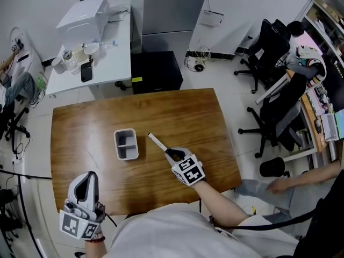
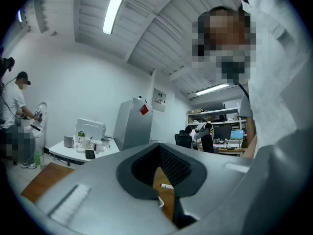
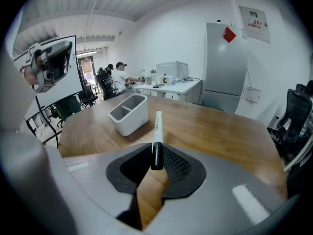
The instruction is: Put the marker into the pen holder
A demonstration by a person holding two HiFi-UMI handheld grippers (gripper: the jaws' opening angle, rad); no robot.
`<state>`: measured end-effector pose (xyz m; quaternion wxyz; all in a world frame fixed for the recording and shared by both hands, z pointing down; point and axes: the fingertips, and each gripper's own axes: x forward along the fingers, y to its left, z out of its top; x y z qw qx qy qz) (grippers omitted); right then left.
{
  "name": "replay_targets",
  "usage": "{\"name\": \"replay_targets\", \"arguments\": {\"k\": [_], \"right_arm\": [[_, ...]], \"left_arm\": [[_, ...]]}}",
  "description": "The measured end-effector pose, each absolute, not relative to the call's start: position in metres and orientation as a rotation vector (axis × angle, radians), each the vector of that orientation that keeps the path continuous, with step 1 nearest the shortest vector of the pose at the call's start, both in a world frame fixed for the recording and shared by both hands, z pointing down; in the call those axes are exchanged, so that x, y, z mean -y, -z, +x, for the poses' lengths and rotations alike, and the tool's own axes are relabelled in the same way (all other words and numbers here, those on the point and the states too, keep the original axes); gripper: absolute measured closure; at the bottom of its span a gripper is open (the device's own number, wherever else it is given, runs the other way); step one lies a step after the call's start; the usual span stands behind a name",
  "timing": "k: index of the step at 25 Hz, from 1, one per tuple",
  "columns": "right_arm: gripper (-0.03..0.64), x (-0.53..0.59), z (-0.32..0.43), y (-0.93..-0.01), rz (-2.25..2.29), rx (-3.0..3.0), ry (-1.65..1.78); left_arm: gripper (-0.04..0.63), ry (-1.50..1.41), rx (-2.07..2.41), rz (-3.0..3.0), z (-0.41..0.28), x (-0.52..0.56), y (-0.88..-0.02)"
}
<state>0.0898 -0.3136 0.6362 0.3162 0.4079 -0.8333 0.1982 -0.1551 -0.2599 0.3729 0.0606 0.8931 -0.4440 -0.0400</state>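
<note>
My right tool (image 3: 155, 163) is clamped on the marker (image 3: 157, 126) at its black end. I took it there so the long white barrel runs straight out ahead of the jaws, free to lead into the pen holder (image 3: 132, 119). The holder stands ahead of the tool and a little to its left on the surface (image 3: 220, 131), open side up, apart from the marker's tip. I cannot tell whether the barrel rests on the wood or is just clear of it.

My right forearm reaches in from the near edge, wrist turned so the tool lies low and aims at the holder. My left tool (image 1: 87, 177) waits back by the near edge, jaws together on nothing, tipped up and pointing away from me.
</note>
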Motion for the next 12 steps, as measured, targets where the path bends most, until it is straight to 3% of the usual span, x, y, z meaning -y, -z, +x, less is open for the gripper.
{"name": "replay_targets", "arguments": {"k": [5, 12], "right_arm": [[0.552, 0.32, 0.072, -0.582, 1.116, 2.322, -0.493], [0.552, 0.29, -0.007, -0.564, 0.79, 2.357, -0.4]], "left_arm": [[0.603, 0.14, 1.338, 2.706, -0.155, 0.261, -0.371], [0.603, 0.169, 1.381, 2.667, -0.169, 0.255, -0.373]]}}
